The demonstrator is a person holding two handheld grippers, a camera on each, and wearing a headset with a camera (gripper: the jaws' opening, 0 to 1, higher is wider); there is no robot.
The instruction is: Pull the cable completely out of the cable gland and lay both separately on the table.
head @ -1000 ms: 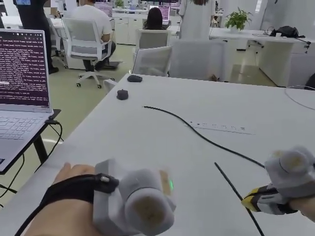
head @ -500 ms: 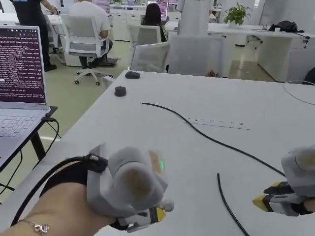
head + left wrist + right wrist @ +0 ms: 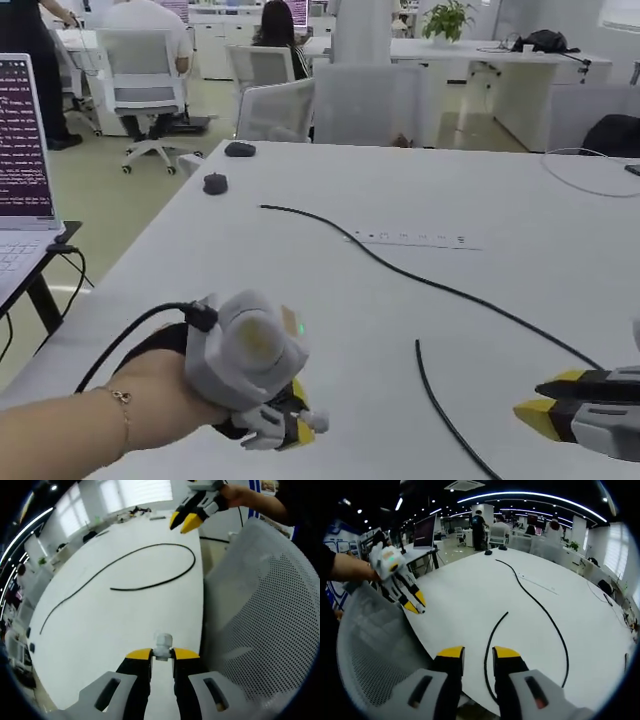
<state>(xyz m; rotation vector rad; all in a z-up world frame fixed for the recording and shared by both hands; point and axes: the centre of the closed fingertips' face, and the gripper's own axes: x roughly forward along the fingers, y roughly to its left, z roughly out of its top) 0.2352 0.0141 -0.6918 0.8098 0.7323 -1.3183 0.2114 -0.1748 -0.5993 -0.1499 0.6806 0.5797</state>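
Between the left hand-held gripper's (image 3: 162, 655) jaws sits a white cable gland (image 3: 163, 643).

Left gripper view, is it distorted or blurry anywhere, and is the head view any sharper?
Left gripper view: fisheye bows the table into a curve, and the cable gland between the jaws looks slightly soft. Head view: straight lines, cable crisp.

Matt white table (image 3: 500, 230), smooth black cable (image 3: 440, 288), white plastic cable gland (image 3: 163, 646), perforated mesh chair back (image 3: 260, 605)
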